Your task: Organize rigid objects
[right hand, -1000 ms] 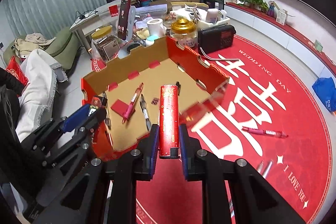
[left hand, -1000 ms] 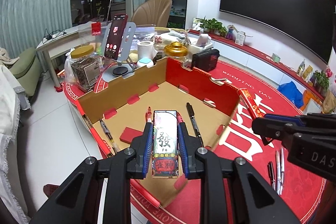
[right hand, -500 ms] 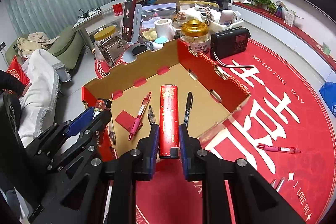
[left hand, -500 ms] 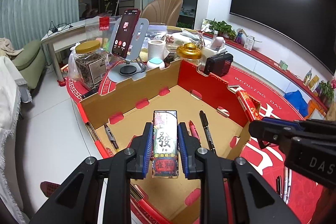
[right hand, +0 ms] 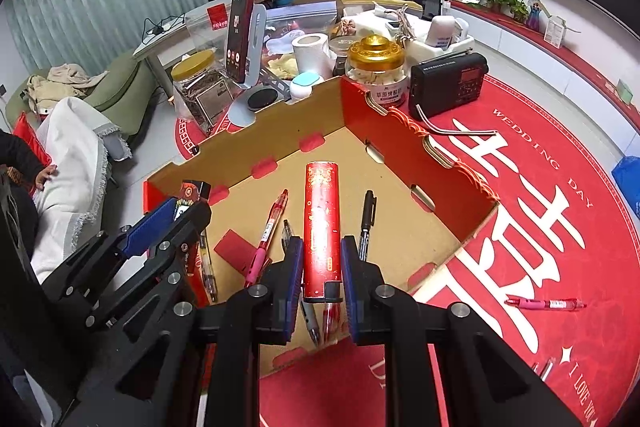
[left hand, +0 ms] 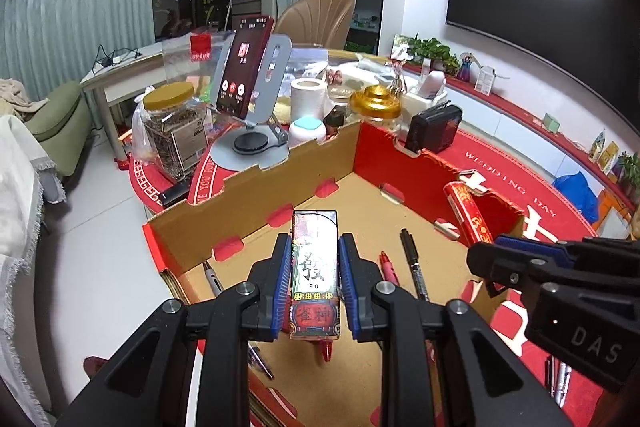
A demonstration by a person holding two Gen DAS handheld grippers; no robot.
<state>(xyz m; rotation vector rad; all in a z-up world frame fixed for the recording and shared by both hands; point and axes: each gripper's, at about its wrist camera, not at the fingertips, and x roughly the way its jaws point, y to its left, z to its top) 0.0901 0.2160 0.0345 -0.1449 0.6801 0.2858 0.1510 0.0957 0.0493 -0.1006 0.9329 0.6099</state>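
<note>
Cardboard makes the open box (right hand: 280, 131), brown inside with red outer walls, and it stands on a round red mat (right hand: 540, 187) with white characters.

The left gripper (left hand: 315, 277) is clenched on a flat pack (left hand: 315, 267) with a printed black character; blue pads (left hand: 280, 279) press on both long sides. The pack is above the near part of the box floor, pointing to the far wall. The right gripper (right hand: 321, 269) is clenched on a red tube (right hand: 321, 223) with gold print, held in the same way above the box floor, near the middle. In the left view the tube (left hand: 468, 213) shows at the right, above the right wall of the box.

On the box floor, in the right view, a pink pen (right hand: 268, 235) lies left of the tube and a black marker (right hand: 366, 223) lies right of it. A small red card (right hand: 234, 247) lies flat, left of the pink pen. Another pen (right hand: 208, 269) lies along the left wall, partly hidden by the left gripper.

Outside the box, on the mat at the right, one more pink pen (right hand: 546, 303) lies alone. Behind the far wall stand a jar (right hand: 378, 67) with a gold lid, a black radio (right hand: 448, 83), a phone (right hand: 239, 35) on a grey stand and a second jar (right hand: 200, 91) with a yellow lid.
</note>
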